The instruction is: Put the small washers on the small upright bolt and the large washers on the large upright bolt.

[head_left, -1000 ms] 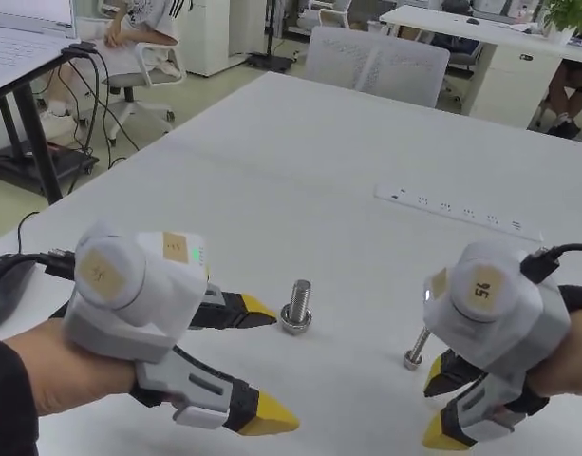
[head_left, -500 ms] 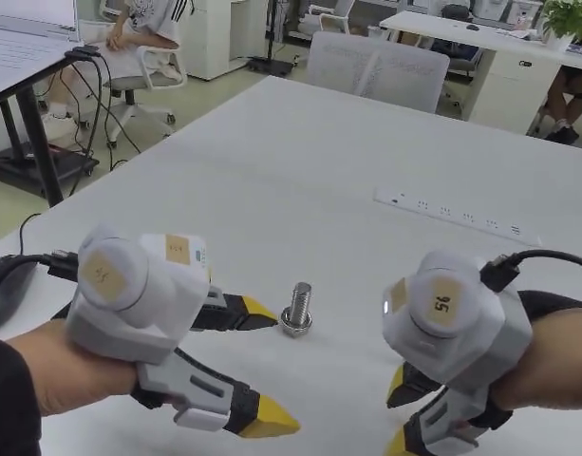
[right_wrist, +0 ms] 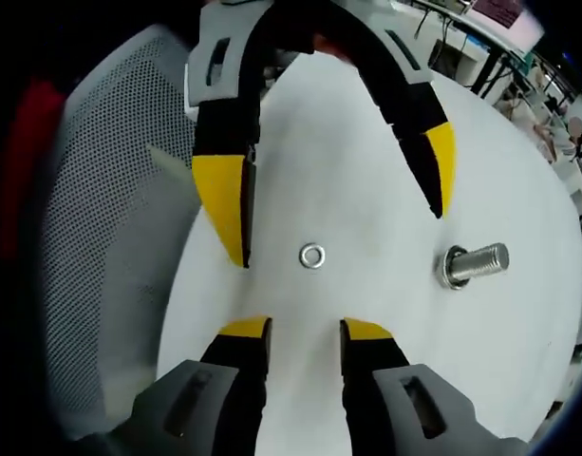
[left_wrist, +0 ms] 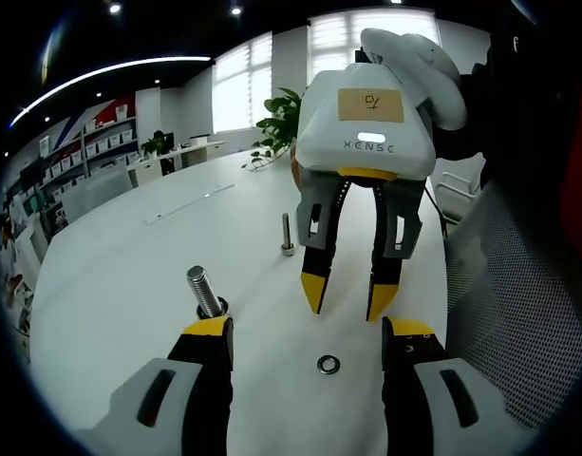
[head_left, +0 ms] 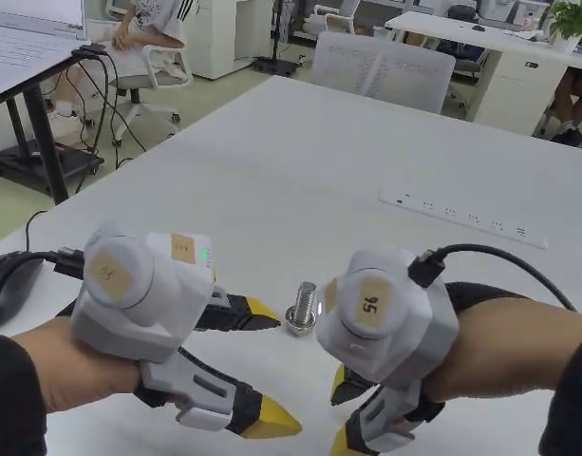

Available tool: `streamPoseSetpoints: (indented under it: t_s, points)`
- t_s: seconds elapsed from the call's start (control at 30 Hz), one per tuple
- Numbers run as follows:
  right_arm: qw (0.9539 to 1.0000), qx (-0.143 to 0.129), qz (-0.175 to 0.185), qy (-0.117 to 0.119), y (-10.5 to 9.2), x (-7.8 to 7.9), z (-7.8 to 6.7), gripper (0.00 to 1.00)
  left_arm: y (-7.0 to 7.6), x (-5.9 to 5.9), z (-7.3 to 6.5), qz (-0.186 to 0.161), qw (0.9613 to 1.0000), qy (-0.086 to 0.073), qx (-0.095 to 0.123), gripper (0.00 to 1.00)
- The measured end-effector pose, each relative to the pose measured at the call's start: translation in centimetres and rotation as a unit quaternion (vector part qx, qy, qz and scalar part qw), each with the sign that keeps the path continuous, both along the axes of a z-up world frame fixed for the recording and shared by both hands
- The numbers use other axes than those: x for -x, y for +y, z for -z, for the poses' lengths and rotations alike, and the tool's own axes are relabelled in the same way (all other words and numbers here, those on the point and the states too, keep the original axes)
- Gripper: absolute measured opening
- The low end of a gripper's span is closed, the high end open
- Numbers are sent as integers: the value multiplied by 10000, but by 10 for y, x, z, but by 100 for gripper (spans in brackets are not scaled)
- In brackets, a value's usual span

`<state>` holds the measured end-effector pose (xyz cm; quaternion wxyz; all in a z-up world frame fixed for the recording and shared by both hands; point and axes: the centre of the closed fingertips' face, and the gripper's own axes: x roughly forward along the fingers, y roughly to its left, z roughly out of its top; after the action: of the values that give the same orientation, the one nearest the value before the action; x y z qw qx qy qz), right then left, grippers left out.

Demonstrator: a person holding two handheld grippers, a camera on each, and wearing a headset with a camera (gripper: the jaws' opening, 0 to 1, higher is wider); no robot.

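L gripper (left_wrist: 309,328) jaws wide apart, empty. Facing it, R gripper (right_wrist: 307,328) jaws part-open, empty. Washer (right_wrist: 312,255) flat on table (head_left: 319,171) btwn both sets of tips. Large bolt (left_wrist: 205,290) upright beside one L tip; small bolt (left_wrist: 287,235) upright farther back.

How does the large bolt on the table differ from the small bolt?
The large bolt is thick; the small bolt is thin. The large bolt stands close beside a jaw of the left gripper; the small bolt stands farther off. Both are metal and stand upright on the white table.
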<state>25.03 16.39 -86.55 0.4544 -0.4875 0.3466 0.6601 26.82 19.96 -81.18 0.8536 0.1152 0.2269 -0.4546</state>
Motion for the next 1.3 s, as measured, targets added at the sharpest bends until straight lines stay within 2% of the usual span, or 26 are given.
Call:
streamPoseSetpoints:
  t_s: [0.43, 0.63, 0.93, 1.3]
  points:
    - [9995, -52, -310, 104, 30, 8, 9, 29, -1, 2, 2, 27, 10000, 38, -11, 63]
    - [9989, -11, -473, 18, 33, 7, 12, 28, 1, 2, 2, 2, 10000, 49, -24, 62]
    - [9976, -133, -679, -91, 38, 6, 11, 26, 3, 1, 2, -15, 10000, 53, -11, 62]
    - [9961, -240, -842, -79, 43, 9, 11, 22, 3, 4, 2, 36, 10000, 85, 5, 63]
